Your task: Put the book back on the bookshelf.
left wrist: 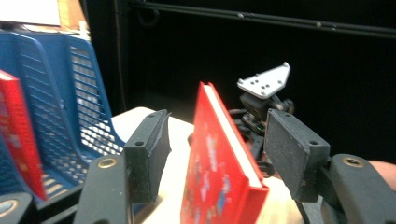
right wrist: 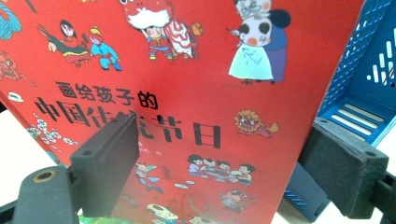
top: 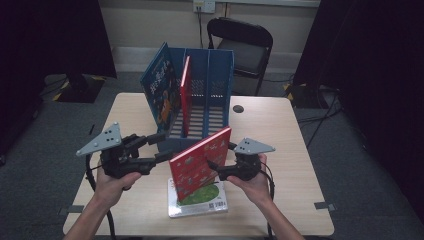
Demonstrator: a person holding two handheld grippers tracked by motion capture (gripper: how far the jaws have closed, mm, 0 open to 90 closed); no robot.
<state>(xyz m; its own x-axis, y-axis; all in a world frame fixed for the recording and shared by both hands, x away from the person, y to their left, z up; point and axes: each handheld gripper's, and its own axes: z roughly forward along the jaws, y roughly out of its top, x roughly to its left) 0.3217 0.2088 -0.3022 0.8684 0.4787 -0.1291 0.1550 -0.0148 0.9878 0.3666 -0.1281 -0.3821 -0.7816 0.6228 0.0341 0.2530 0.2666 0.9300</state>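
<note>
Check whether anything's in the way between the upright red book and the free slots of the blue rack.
Nothing visible is. The red book stands right before the blue rack, whose middle and right slots look free; the blue book and second red book sit at its left.

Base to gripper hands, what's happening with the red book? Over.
Left gripper open, astride red book edge, not touching. Right gripper at its other edge, grip unclear. Book upright over flat book; rack ahead, slots free.

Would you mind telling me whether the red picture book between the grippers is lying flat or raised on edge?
Raised on edge and tilted: the red picture book rests its bottom edge on the flat book, its top corner high toward the blue file rack.
</note>
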